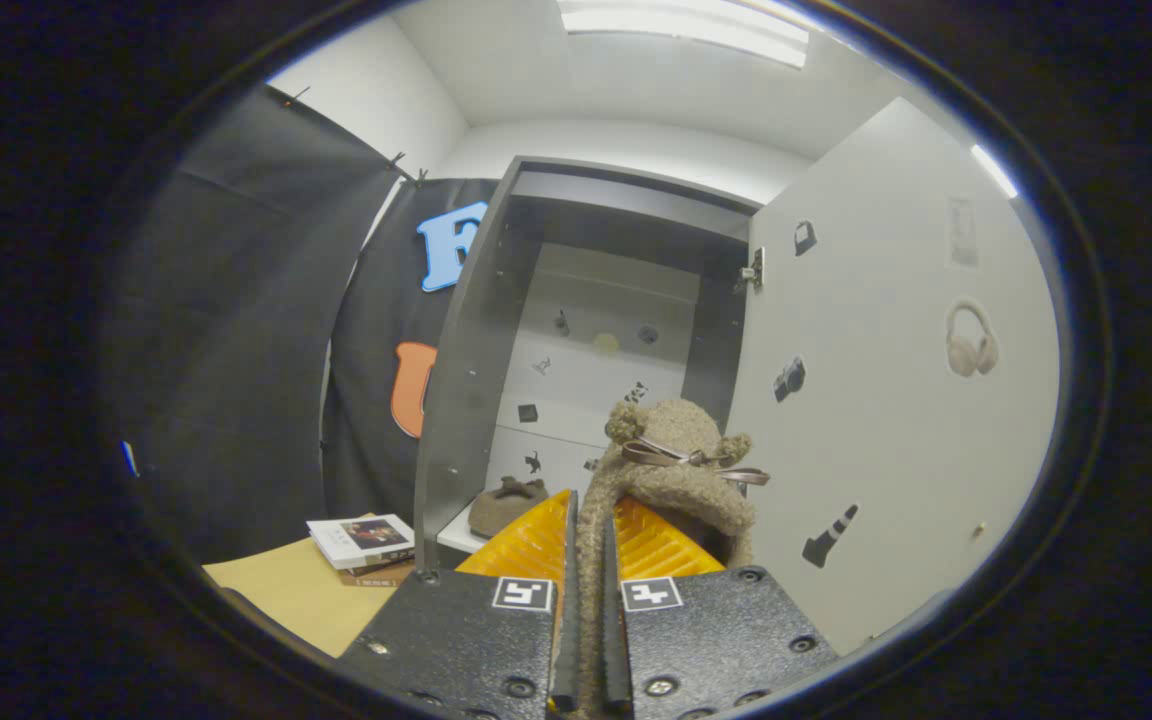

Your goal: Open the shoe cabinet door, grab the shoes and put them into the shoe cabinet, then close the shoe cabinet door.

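tool: tool (588, 560) had both yellow ribbed fingers (526, 545) closed on the fuzzy brown slipper with a leather bow (671, 470), pinching a thin fold of its collar.
cabinet: grey shoe cabinet (466, 350) stood just ahead, its white door (896, 400) swung open to the right.
shelf: second matching brown slipper (506, 505) already lay on the low shelf, ahead-left.
risk: thin grip on soft fleece looked likely to slip; the dangling slipper could snag the cabinet edge.
risk 2: dropping it on the first slipper could block door closing.

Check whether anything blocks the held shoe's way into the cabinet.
Nothing visible does. The gripper is shut on the fuzzy shoe, the cabinet door is swung open, and the other shoe lies off to the side on the cabinet floor.
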A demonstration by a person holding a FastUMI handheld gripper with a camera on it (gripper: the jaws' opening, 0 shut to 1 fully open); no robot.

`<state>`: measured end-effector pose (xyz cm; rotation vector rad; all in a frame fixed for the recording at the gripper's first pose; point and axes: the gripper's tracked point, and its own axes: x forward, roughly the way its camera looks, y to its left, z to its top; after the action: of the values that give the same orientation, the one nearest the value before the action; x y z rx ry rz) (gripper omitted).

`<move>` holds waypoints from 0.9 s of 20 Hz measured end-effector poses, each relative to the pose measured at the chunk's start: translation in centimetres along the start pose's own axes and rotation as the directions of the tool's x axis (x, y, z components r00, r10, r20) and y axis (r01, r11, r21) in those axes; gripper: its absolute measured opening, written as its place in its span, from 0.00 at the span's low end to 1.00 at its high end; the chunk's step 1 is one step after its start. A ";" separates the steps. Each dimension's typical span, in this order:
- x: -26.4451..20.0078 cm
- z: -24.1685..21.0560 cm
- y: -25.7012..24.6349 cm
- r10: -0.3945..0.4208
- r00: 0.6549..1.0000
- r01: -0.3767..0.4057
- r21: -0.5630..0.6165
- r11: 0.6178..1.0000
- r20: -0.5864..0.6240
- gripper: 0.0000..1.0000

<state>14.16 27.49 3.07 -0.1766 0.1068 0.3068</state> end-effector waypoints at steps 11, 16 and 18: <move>11.0 0.7 -0.3 -0.069 0.991 0.065 -0.036 0.997 -0.119 0.12; 18.2 -3.0 -1.4 -0.099 0.974 0.088 -0.062 0.994 -0.202 0.12; 21.2 -5.1 -1.3 -0.096 0.966 0.088 -0.046 0.995 -0.240 0.12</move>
<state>34.26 31.50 -4.53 -0.2523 0.3340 0.1934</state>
